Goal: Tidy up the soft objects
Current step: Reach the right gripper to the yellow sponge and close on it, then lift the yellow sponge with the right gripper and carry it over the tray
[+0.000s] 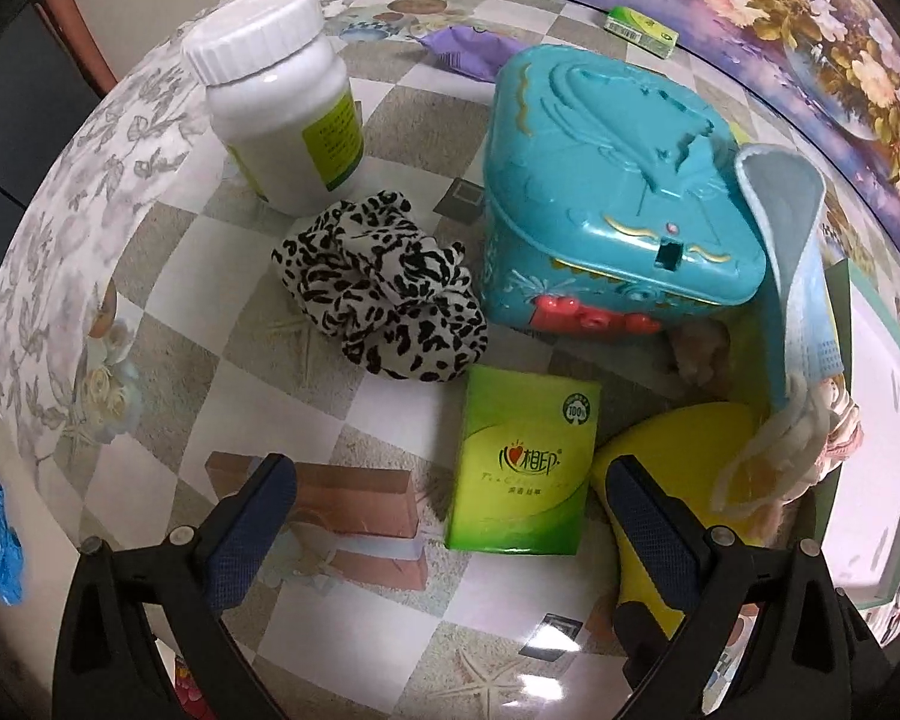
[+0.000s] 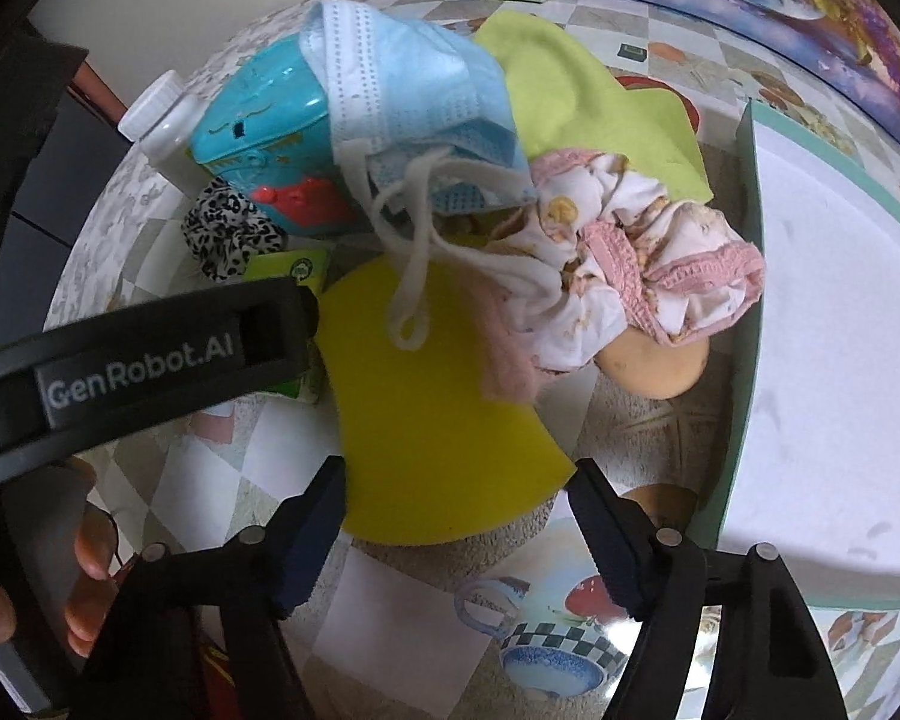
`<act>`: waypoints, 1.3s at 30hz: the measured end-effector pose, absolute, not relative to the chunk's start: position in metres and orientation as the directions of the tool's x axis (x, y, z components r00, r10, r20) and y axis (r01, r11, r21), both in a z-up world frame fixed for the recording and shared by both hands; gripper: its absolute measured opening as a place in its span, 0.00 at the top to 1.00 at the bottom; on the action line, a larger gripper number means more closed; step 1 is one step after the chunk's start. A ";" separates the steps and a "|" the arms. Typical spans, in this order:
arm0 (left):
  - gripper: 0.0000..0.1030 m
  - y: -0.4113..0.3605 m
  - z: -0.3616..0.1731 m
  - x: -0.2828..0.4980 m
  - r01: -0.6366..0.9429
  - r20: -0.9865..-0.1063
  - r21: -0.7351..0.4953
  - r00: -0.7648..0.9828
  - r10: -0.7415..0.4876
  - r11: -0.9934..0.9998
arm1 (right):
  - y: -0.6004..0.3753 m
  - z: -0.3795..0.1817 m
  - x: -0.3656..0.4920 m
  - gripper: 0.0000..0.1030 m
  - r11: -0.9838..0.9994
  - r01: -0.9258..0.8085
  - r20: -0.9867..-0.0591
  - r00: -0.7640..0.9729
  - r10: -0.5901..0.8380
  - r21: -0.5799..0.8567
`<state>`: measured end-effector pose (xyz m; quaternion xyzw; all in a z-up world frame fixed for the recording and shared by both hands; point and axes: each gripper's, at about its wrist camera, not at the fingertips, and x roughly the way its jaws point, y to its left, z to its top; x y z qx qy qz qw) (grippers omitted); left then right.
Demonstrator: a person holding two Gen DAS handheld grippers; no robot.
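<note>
The left gripper [image 1: 447, 495] points down at the table with its fingers spread wide and nothing held; between the fingertips, touching neither, lies a green tissue pack [image 1: 525, 462]. Just past the tissue pack, beyond the fingertips, sits a black-and-white spotted scrunchie [image 1: 384, 288], and further out to the left stands a white bottle [image 1: 282, 102]. Beyond the right finger stands a teal plastic box [image 1: 606, 180] with a blue face mask [image 1: 792, 228] draped over its right side. Beside the left finger lies a small brown paper packet [image 1: 360, 516]. The right gripper [image 2: 459, 516] also points down, fingers apart and gripping nothing, with the near edge of a flat yellow cloth [image 2: 432, 420] reaching into the gap between the fingertips; whether the pads touch it I cannot tell. Ahead of these fingers lies a heap of soft things: the mask with its white ear loops on top, a pink-trimmed white cloth [image 2: 642, 252] to the right and a lime-green cloth [image 2: 594, 102] behind. Right of the right finger is a white tray with a green rim [image 2: 744, 312].
</note>
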<state>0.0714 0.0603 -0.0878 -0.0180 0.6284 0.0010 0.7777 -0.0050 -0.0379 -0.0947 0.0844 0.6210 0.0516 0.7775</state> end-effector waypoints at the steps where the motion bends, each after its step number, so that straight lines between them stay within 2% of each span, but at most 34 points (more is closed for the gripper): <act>1: 0.00 0.060 -0.088 0.072 -0.023 -0.978 -0.026 0.209 -0.021 0.999 | -0.038 -0.095 -0.005 0.27 0.979 0.026 -0.956 0.222 0.189 0.200; 13: 0.02 0.064 -0.097 0.074 -0.048 -0.981 -0.025 0.191 -0.016 0.999 | -0.041 -0.086 -0.027 0.28 0.981 0.011 -0.964 0.189 0.187 0.192; 20: 0.21 0.060 -0.100 0.071 -0.014 -0.978 -0.079 0.193 -0.075 0.997 | -0.045 -0.085 -0.036 0.28 0.982 0.006 -0.967 0.176 0.186 0.190; 25: 0.51 0.058 -0.099 0.066 0.006 -0.968 -0.175 0.183 -0.173 0.985 | -0.049 -0.082 -0.044 0.28 0.982 -0.008 -0.968 0.165 0.188 0.189; 26: 0.53 0.058 -0.098 0.064 0.010 -0.967 -0.185 0.178 -0.184 0.983 | -0.049 -0.082 -0.048 0.28 0.982 -0.013 -0.969 0.162 0.189 0.189; 39: 0.56 0.075 -0.098 0.032 -0.043 -0.977 -0.148 0.164 -0.139 0.988 | -0.070 -0.067 -0.071 0.30 0.979 -0.036 -0.967 0.158 0.202 0.198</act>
